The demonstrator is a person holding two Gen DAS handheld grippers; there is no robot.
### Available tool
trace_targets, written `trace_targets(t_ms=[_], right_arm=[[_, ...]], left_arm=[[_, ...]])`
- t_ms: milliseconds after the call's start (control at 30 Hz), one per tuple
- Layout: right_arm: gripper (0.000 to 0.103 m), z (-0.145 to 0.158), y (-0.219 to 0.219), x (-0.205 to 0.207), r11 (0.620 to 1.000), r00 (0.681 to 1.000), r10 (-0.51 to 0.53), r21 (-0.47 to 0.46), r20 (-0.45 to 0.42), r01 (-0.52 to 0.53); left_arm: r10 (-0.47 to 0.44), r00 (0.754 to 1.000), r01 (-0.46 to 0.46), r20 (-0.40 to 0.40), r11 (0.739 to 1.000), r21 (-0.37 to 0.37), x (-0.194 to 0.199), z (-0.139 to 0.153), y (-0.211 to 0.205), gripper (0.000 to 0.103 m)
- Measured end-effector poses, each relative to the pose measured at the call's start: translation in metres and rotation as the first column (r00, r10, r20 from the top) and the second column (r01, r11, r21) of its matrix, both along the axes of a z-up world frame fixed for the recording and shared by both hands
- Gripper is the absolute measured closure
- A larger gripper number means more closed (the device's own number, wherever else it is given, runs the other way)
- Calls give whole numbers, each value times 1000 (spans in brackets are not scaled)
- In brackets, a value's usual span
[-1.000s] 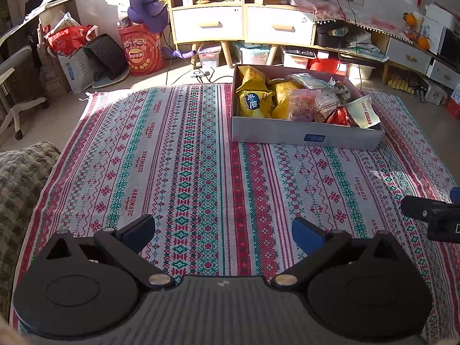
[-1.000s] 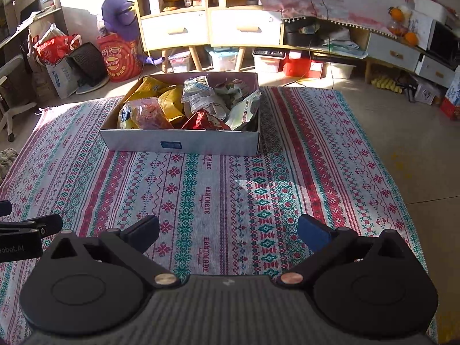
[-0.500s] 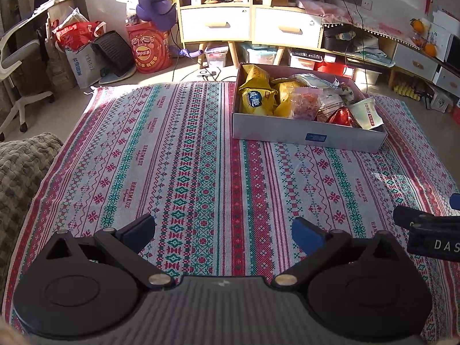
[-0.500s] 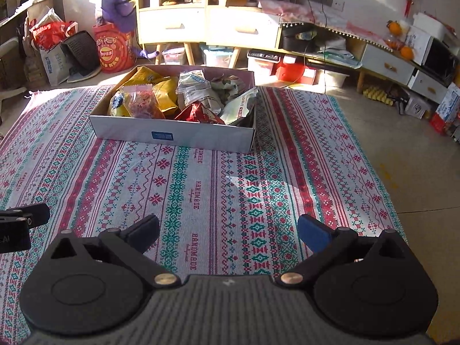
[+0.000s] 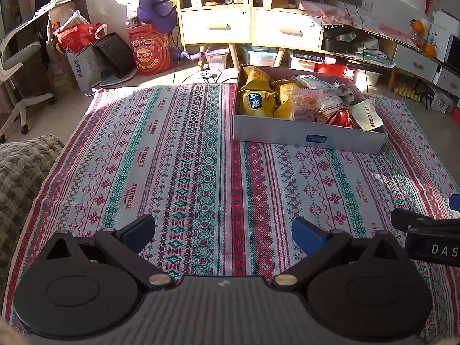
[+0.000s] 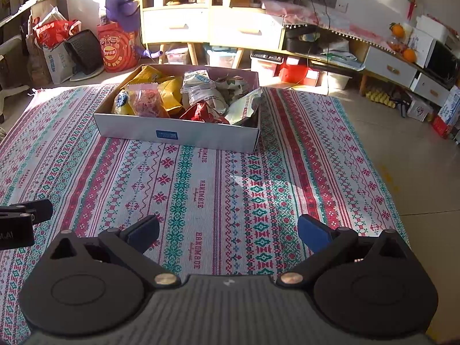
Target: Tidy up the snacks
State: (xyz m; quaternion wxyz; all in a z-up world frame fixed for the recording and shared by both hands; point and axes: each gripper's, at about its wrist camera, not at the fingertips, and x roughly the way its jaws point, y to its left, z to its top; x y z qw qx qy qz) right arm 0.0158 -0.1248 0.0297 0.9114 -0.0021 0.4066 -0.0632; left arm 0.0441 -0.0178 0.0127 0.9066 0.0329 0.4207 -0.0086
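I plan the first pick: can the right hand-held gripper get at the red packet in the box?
Probably yes. The right hand-held gripper is open, the cloth ahead is bare, the box is open-topped, and the red packet lies near its front wall.

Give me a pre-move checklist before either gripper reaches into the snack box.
1. Left gripper open and empty: ok.
2. Right gripper open and empty: ok.
3. Patterned cloth bare between grippers and cardboard box: ok.
4. Box top open, snacks exposed: ok.
5. Red packet and clear bag on top, reachable: ok.
6. Where the snacks should go: cannot tell.
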Motion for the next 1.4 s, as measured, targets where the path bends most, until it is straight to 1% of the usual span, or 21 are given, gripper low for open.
trace_targets(t_ms=[1400], right_arm=[[1,-1,2,1,1000,1000,8,8,-7,-8]], left_arm=[[-7,1000,7,4,1000,3,-1,1,-2,0]])
